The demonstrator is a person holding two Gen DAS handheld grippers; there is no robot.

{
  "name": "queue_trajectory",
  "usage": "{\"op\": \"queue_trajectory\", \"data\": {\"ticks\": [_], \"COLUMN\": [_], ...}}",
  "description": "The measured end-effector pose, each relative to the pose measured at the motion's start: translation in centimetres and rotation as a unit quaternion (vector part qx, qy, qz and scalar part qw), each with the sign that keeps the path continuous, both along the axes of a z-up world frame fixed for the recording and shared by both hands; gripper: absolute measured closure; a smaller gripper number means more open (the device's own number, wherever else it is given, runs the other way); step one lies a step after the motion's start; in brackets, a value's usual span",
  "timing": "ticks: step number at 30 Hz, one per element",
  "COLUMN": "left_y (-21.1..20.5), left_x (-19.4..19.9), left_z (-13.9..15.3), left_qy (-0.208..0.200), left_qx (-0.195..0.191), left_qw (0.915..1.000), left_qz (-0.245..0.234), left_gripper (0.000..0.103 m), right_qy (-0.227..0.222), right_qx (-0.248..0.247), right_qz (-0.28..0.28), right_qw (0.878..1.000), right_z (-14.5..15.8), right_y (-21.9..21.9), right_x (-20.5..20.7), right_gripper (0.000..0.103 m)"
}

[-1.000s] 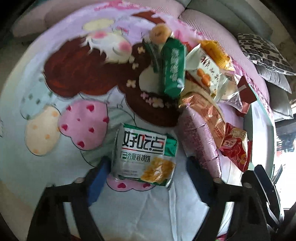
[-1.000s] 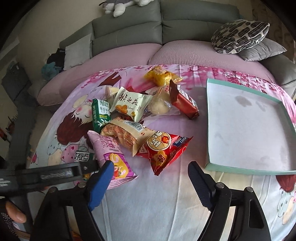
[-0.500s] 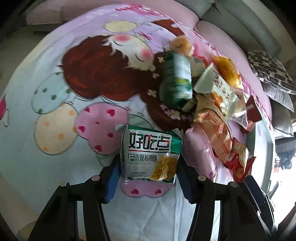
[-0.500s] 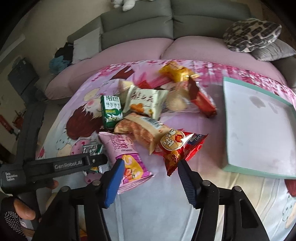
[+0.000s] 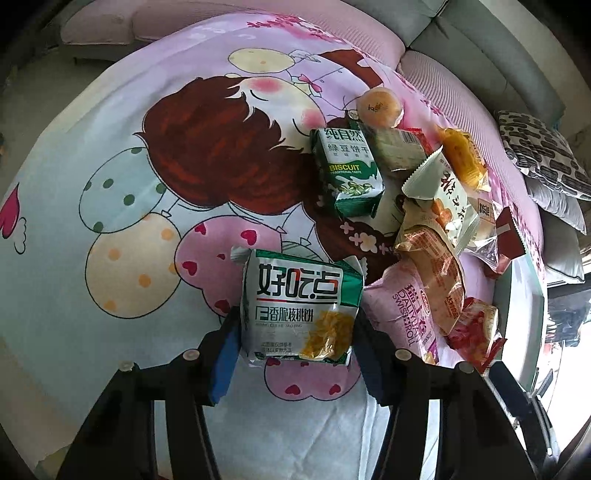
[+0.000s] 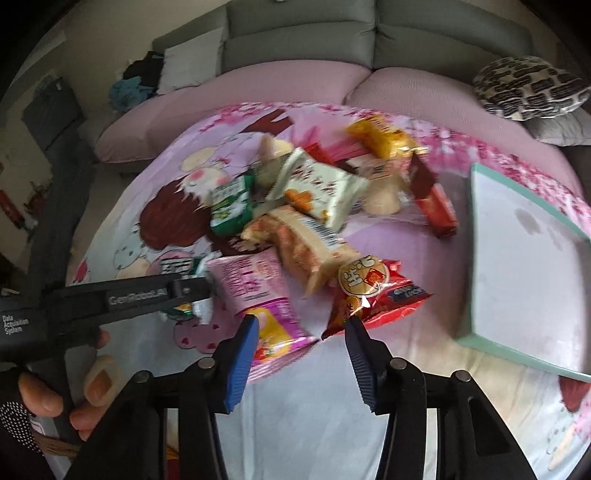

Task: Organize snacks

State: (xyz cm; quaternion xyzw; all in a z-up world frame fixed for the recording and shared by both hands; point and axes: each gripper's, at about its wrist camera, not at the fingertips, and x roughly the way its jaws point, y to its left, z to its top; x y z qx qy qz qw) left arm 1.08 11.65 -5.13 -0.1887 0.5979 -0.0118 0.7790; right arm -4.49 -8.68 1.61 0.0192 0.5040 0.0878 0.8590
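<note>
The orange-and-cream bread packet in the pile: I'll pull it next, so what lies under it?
The bread packet overlaps the pink Swiss-roll bag and the red snack bag; anything beneath its middle is covered.

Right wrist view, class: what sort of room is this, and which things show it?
Probably a home living room: a grey sofa with a patterned cushion, and a cartoon-print cloth spread with snack packets.

The right wrist view is motion-blurred, leaving print on the red packet (image 6: pixel 373 295) unreadable. The left gripper (image 6: pixel 192 291) hides most of the white-green packet (image 6: pixel 181 267). The tray (image 6: pixel 524 258) is cut off by the picture's edge.
</note>
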Motion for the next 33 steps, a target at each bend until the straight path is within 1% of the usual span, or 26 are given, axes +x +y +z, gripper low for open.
{"op": "queue_trajectory", "data": {"ticks": [6, 9, 12, 15, 19, 21, 26, 33], "left_y": [0.3, 0.5, 0.4, 0.5, 0.9, 1.1, 1.1, 1.1], "left_x": [0.1, 0.0, 0.0, 0.0, 0.0, 0.0, 0.0, 0.0], "left_z": [-0.1, 0.0, 0.0, 0.0, 0.0, 0.0, -0.1, -0.3], "left_qy": [-0.003, -0.004, -0.006, -0.006, -0.007, -0.006, -0.006, -0.004], "left_qx": [-0.006, -0.007, -0.010, -0.013, -0.009, -0.010, -0.012, -0.012], "left_qw": [1.0000, 1.0000, 0.9999, 0.9999, 0.9999, 0.9999, 0.9999, 0.9999], "left_qz": [-0.002, 0.000, -0.003, -0.004, -0.006, -0.004, -0.006, -0.006], "left_gripper": [0.044, 0.044, 0.044, 0.044, 0.044, 0.044, 0.044, 0.044], "right_qy": [-0.028, -0.027, -0.014, -0.006, 0.018, 0.032, 0.056, 0.075], "right_qx": [-0.013, -0.021, -0.020, -0.016, -0.027, -0.025, -0.029, -0.042], "right_qz": [-0.004, -0.017, -0.004, 0.027, 0.054, 0.067, 0.084, 0.096], "right_qw": [1.000, 0.999, 1.000, 0.999, 0.998, 0.997, 0.994, 0.992], "right_z": [2.1, 2.2, 1.5, 0.9, -0.5, -1.3, -3.1, -4.2], "right_y": [-0.1, -0.4, 0.3, 1.9, 3.9, 4.5, 5.2, 5.5], "right_x": [-0.1, 0.3, 0.6, 0.8, 1.4, 1.9, 2.6, 3.4], "right_gripper": [0.052, 0.052, 0.052, 0.052, 0.052, 0.054, 0.056, 0.057]}}
